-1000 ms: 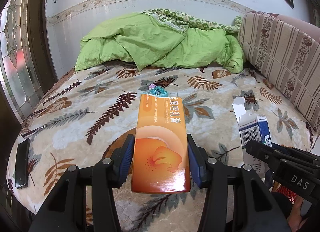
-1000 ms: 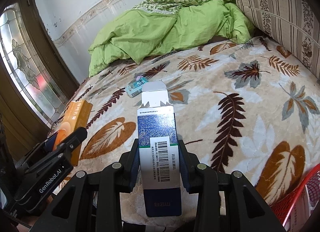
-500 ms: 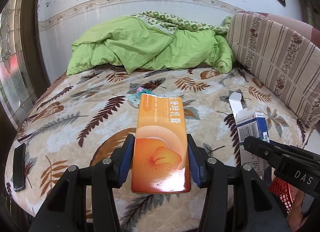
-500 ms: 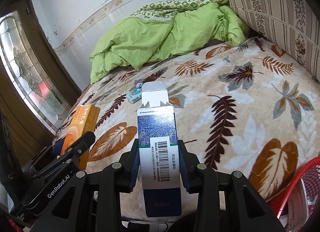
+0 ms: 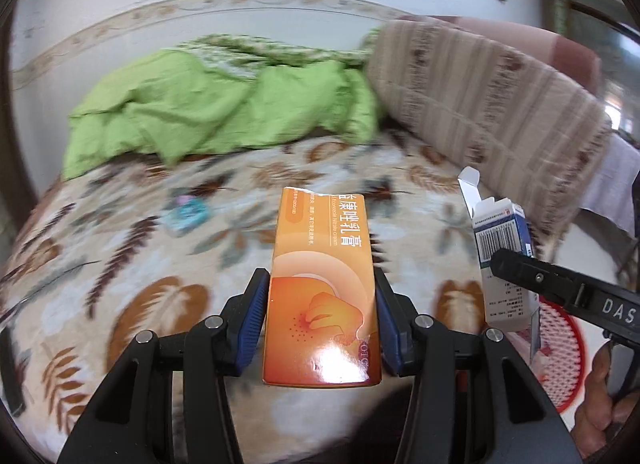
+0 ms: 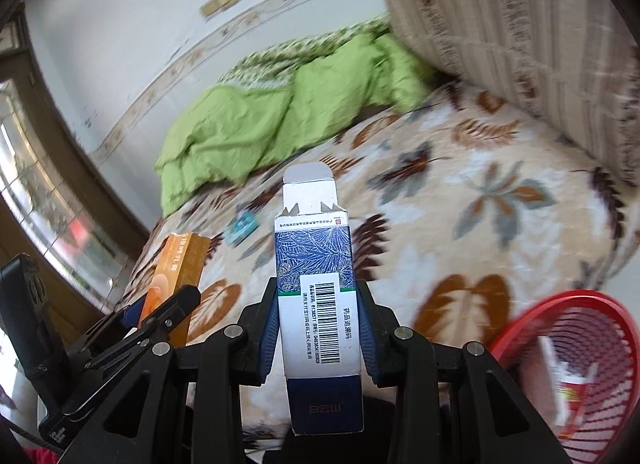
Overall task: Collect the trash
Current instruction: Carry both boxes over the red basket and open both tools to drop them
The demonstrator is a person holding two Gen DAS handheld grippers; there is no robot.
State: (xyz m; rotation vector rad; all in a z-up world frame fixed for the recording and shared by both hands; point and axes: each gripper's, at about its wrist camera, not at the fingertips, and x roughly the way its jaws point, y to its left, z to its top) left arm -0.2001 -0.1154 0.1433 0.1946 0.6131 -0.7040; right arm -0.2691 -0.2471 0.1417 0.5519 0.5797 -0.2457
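Note:
My left gripper [image 5: 320,296] is shut on an orange cream box [image 5: 320,288], held lengthwise between the blue pads above the bed's near edge. The right gripper [image 6: 316,304] is shut on a blue and white medicine box [image 6: 316,296] with a barcode and its top flap open. Each view shows the other hand's load: the blue and white box [image 5: 502,264] at the right, the orange box [image 6: 178,268] at the left. A small teal packet [image 5: 188,214] lies on the leaf-patterned blanket, teal packet [image 6: 241,228]. A red mesh basket [image 6: 568,360] with some packaging inside stands low at the right.
A crumpled green quilt [image 5: 216,112] lies at the far end of the bed. A striped cushion [image 5: 492,112] leans along the right side. A dark phone [image 5: 10,376] rests at the bed's left edge. The red basket [image 5: 560,348] sits below the bed's near right corner.
Both grippers have drawn back from the bed and swung toward the right with their boxes. The red basket has come further into view at the right. Neither grip has changed.

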